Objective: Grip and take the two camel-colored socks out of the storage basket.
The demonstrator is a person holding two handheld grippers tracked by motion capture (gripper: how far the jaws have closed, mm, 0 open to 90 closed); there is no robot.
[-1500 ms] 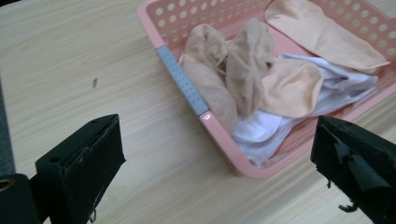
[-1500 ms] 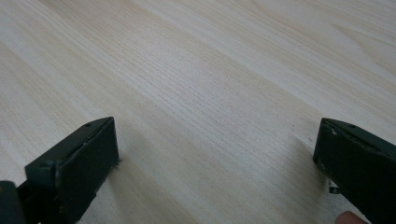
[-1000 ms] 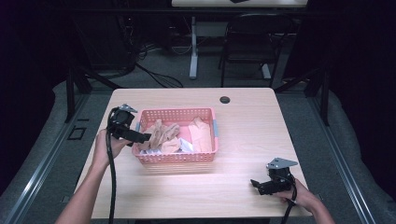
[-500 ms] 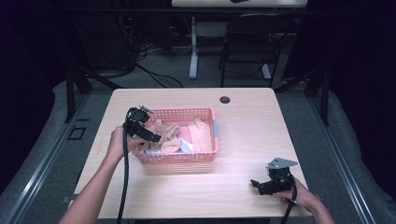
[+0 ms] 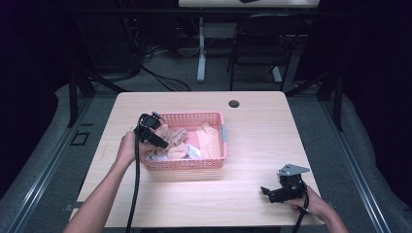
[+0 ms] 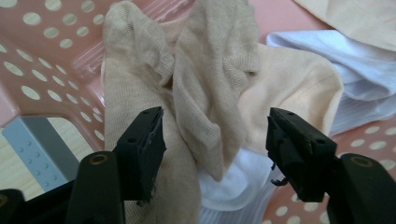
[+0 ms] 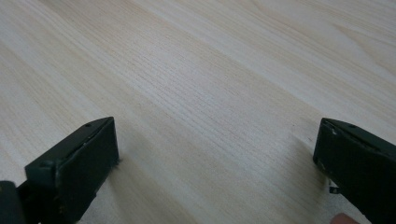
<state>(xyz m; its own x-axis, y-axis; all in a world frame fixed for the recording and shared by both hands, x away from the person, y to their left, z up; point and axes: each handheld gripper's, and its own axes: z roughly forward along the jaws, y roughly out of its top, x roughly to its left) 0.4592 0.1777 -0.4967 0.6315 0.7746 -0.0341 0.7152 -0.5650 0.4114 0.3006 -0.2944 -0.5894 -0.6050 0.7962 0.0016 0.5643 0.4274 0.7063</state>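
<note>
A pink perforated basket [image 5: 184, 164] sits mid-table with several socks inside. My left gripper [image 5: 158, 141] reaches down into its left end. In the left gripper view the left gripper [image 6: 215, 140] straddles a crumpled tan sock [image 6: 205, 84]. Its jaws have just been closing, the sock's fold lies between them, and the pads stand a little apart from the fabric. A cream sock [image 6: 289, 88] and a white sock [image 6: 336, 56] lie beside and under it. My right gripper [image 5: 266, 191] rests on the table at the front right. The right gripper [image 7: 215, 154] is open over bare wood.
The light wooden table [image 5: 252, 145] has a round cable hole [image 5: 234, 103] near its far edge. A black chair [image 5: 252, 43] and cables stand on the floor beyond. A grey-blue tab [image 6: 37, 144] shows at the basket's wall.
My left gripper has moved right and down, from beside the basket's left end into it, over the tan sock, and its jaws have narrowed. The right gripper has not moved.
</note>
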